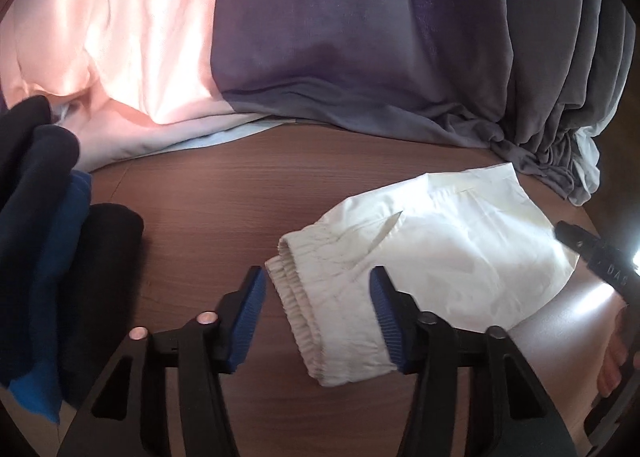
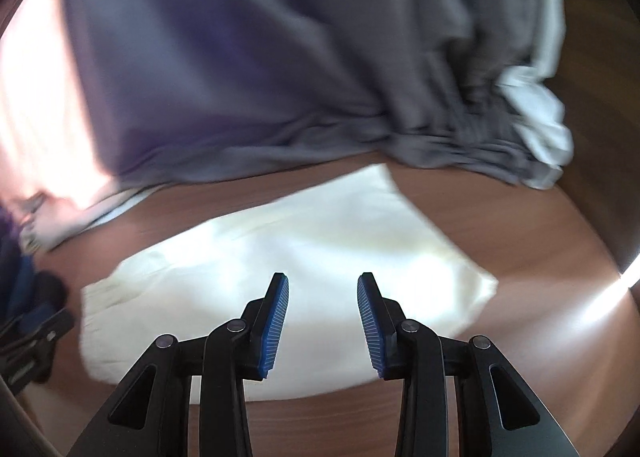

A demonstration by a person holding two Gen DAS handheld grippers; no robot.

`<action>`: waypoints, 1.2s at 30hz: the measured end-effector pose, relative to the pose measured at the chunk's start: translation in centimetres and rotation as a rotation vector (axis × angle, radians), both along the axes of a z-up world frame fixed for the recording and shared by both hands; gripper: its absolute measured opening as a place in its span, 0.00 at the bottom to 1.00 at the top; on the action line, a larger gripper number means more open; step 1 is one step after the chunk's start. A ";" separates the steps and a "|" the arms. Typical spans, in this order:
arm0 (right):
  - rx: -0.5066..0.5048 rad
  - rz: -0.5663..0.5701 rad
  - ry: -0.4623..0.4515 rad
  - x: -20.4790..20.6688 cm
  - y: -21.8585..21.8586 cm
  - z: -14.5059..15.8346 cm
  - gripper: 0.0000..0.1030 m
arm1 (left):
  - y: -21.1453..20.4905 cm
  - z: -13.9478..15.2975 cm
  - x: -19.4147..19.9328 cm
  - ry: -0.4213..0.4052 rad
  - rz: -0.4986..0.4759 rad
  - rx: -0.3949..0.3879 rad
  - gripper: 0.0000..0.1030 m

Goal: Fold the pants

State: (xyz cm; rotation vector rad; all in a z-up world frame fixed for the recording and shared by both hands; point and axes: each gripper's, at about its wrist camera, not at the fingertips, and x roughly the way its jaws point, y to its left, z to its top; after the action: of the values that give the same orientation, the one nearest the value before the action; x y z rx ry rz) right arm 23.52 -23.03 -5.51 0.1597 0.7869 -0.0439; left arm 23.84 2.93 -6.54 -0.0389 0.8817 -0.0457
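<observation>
White pants (image 1: 424,257) lie folded into a compact shape on the brown wooden table (image 1: 224,193), elastic waistband toward me. My left gripper (image 1: 318,281) is open, its blue pads on either side of the waistband end, just above it. My right gripper (image 2: 322,287) is open and empty, hovering over the near part of the same white pants (image 2: 304,257). The right gripper also shows at the right edge of the left wrist view (image 1: 600,257). The right wrist view is blurred.
A stack of dark and blue folded clothes (image 1: 52,241) sits at the left. A grey-purple curtain (image 1: 360,37) and a pink one (image 1: 120,37) hang behind the table, with bunched grey fabric (image 1: 560,153) resting at the back right.
</observation>
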 end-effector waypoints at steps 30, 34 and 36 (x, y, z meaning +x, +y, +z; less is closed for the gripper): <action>0.013 0.247 0.113 3.6 8.0 -3.6 0.35 | 3.1 -2.3 3.6 0.067 0.009 -0.126 0.16; 0.012 0.239 0.116 3.3 7.7 -3.8 0.35 | 3.2 -3.1 3.6 0.091 0.047 -0.091 0.16; 0.005 0.236 0.119 3.1 7.6 -4.0 0.35 | 3.4 -3.6 3.4 0.099 0.060 -0.086 0.16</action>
State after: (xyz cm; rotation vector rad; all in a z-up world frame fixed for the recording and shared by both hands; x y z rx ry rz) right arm 26.67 -15.41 -9.47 0.0690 0.9203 0.1731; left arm 27.29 6.32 -10.13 -0.1486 0.9768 -0.0256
